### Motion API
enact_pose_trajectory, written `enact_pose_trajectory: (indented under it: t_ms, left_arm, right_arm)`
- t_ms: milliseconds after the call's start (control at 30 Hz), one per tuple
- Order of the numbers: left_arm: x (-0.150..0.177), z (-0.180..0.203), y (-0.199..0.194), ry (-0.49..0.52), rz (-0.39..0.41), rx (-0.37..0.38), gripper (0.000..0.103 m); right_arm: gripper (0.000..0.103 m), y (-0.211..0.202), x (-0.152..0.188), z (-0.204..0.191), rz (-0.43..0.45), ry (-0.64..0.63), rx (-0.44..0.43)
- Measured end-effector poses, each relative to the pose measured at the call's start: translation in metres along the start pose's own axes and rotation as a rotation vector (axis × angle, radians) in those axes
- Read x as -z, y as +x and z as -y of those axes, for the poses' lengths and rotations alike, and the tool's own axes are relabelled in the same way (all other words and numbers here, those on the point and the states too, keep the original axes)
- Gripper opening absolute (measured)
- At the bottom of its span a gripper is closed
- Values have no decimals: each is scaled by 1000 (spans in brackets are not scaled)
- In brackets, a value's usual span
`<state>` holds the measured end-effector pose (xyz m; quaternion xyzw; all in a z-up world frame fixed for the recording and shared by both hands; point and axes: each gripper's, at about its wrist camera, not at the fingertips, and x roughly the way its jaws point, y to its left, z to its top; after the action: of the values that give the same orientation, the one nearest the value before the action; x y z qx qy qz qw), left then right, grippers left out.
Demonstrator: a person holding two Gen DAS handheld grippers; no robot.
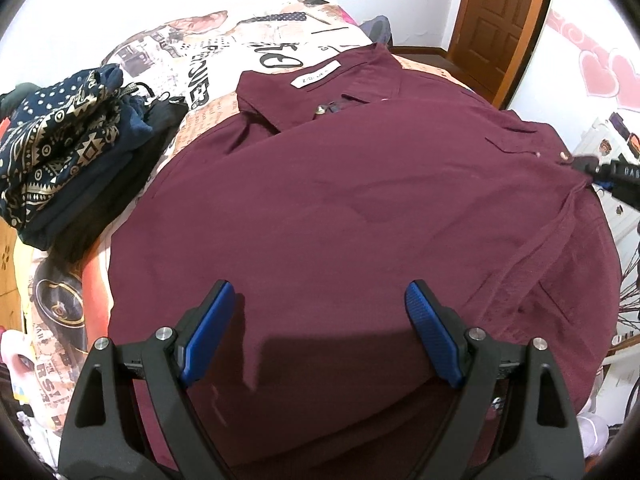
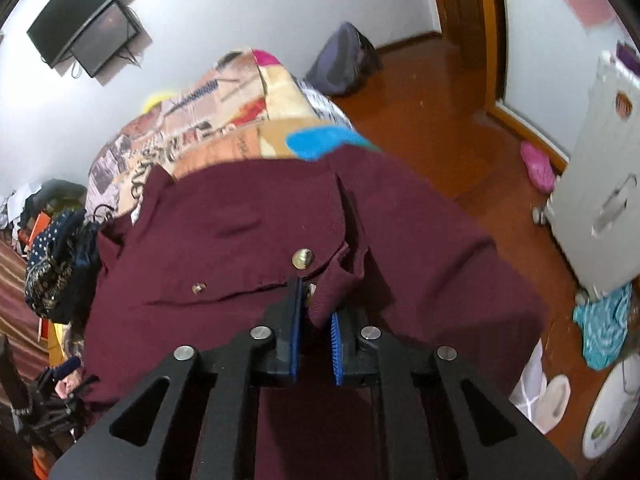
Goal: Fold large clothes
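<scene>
Across the printed patchwork bedspread [image 1: 208, 92] lies a big dark-red cloth shirt [image 1: 340, 208]. Right gripper [image 2: 316, 312] pinches its edge (near a button), left gripper [image 1: 320, 320] hangs wide open; next, pull that side over.

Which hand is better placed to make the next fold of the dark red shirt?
Probably the right. Its gripper is already shut on the shirt at the buttoned edge, while the left gripper hovers open above the flat cloth, holding nothing.
</scene>
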<state>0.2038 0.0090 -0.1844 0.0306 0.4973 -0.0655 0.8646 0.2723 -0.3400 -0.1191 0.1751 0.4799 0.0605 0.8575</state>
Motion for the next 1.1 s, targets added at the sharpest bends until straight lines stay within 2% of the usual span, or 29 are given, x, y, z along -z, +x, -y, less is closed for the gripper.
enact_pose_trajectory:
  t_ms: [167, 233, 300, 400, 500, 700, 1100]
  left_arm:
    - [-7, 8, -5, 14, 10, -5, 87]
    - [-10, 11, -10, 20, 20, -9, 87]
    - [-16, 12, -13, 23, 32, -11, 87]
    - [-26, 15, -18, 28, 54, -13, 87]
    - [-37, 20, -23, 38, 79, -15, 87]
    - [-57, 29, -29, 46, 120, -7, 87]
    - [-65, 44, -10, 49, 81, 0, 87]
  right_arm:
    - [25, -12, -1, 6, -28, -5, -7]
    - [34, -20, -2, 8, -21, -14, -4]
    - [37, -30, -3, 11, 8, -21, 22]
    - [37, -49, -5, 28, 60, 3, 47]
    - [38, -61, -7, 51, 99, 82, 55]
    - [41, -68, -1, 93, 120, 217, 95]
    - [42, -5, 33, 148, -33, 476, -17]
